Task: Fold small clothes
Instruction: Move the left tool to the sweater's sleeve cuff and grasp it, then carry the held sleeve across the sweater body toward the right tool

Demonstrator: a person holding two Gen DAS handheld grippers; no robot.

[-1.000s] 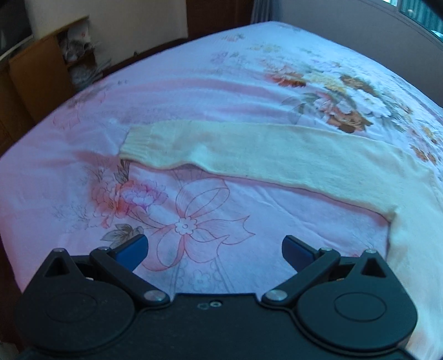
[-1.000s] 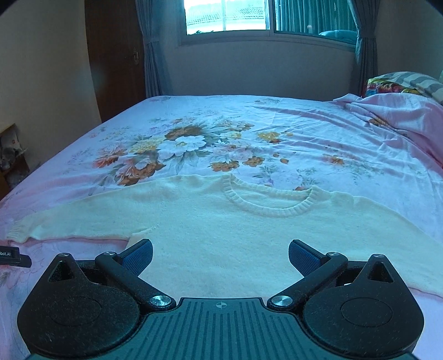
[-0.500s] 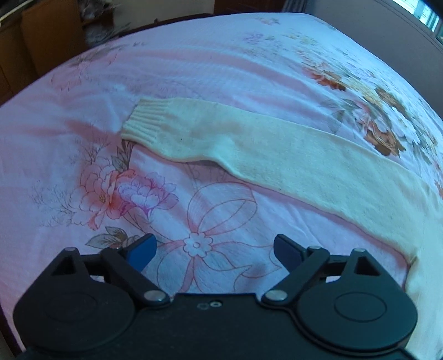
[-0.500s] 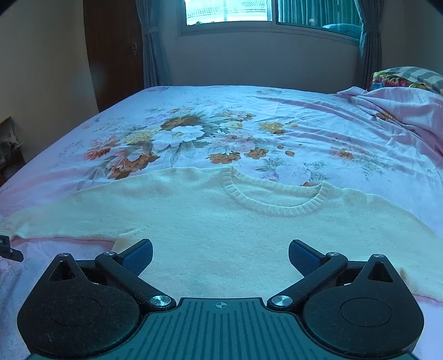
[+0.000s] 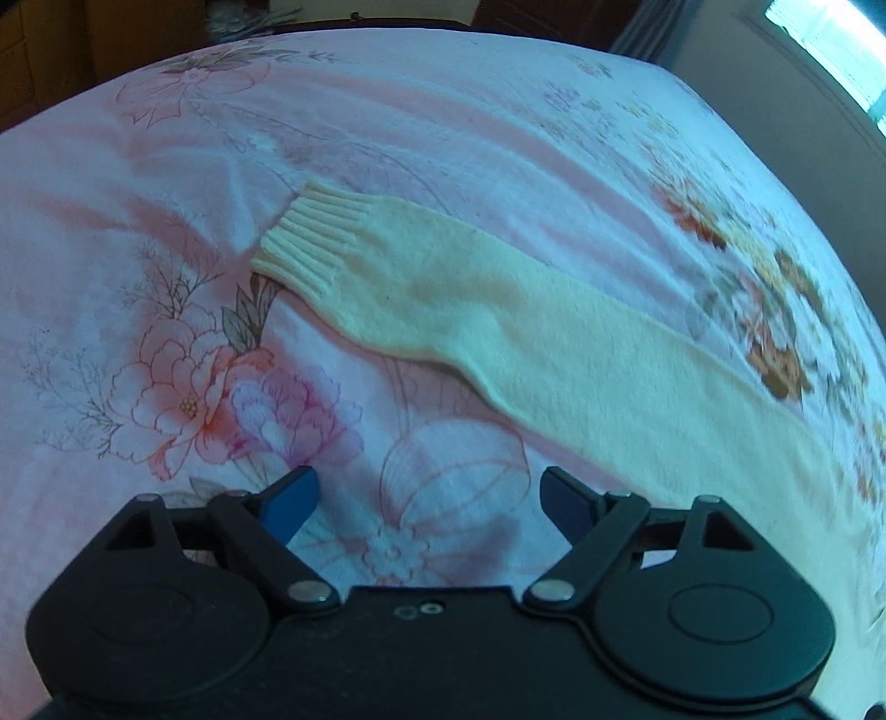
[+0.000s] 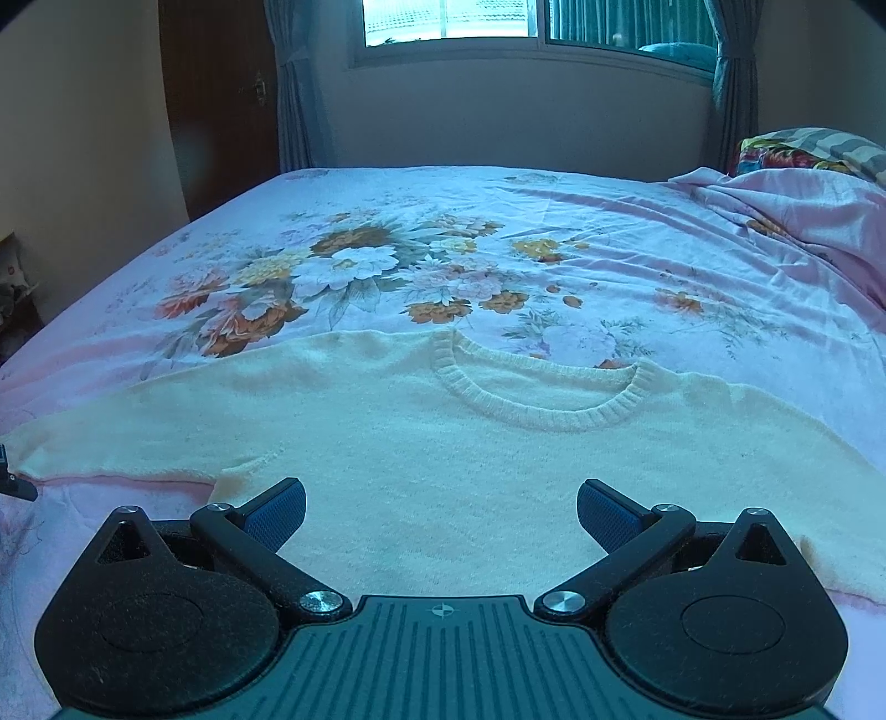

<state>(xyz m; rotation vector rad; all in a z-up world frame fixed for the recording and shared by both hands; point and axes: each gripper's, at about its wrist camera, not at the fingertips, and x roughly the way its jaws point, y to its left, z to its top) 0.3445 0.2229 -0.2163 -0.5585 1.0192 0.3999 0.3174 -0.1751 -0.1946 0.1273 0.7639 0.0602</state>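
Observation:
A cream knit sweater [image 6: 443, 443] lies flat on the bed, front up, neckline [image 6: 542, 399] toward the window. Its left sleeve [image 5: 554, 343] stretches out across the sheet and ends in a ribbed cuff [image 5: 315, 243]. My left gripper [image 5: 429, 498] is open and empty, low over the sheet, just short of the sleeve. My right gripper [image 6: 440, 512] is open and empty, above the sweater's lower body. The sweater's hem is hidden under the right gripper.
The bed carries a pink floral sheet [image 6: 387, 266]. A bunched pink blanket and pillows [image 6: 803, 205] sit at the far right. A wooden cabinet [image 5: 50, 61] stands past the bed's left edge. A wall with a window [image 6: 531, 22] is beyond the bed.
My left gripper has moved forward and left toward the sleeve cuff, which now looks larger and closer. My right gripper has moved slightly forward over the sweater body. Both stay open.

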